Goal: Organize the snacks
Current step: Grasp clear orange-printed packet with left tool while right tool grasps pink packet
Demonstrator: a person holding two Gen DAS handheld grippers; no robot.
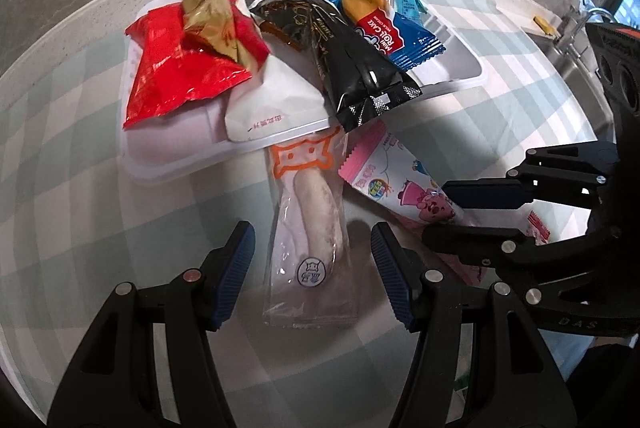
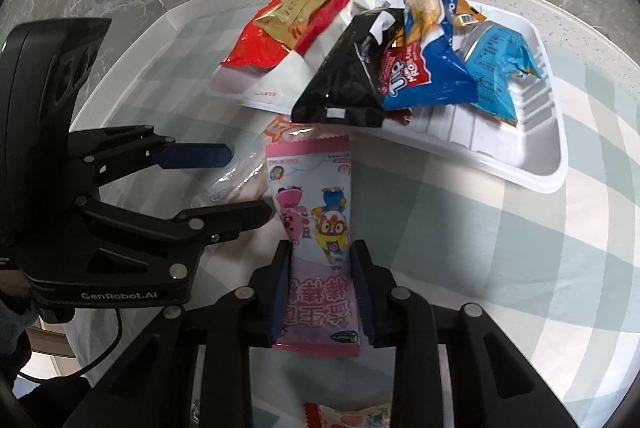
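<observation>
Now right claw [image 2: 320, 292] tight on pink snack packet [image 2: 314, 188]; left claw [image 1: 312, 268] open astride clear-wrapped roll [image 1: 316, 224].

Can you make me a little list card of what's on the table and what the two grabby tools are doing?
surface: checked tablecloth
tray: white tray, heaped with snack packets
beside tray: clear-wrapped white stick snack; pink cartoon packet
left tool: open, straddling the clear-wrapped snack
right tool: pads against the pink packet's sides
top of heap: gold packet
</observation>
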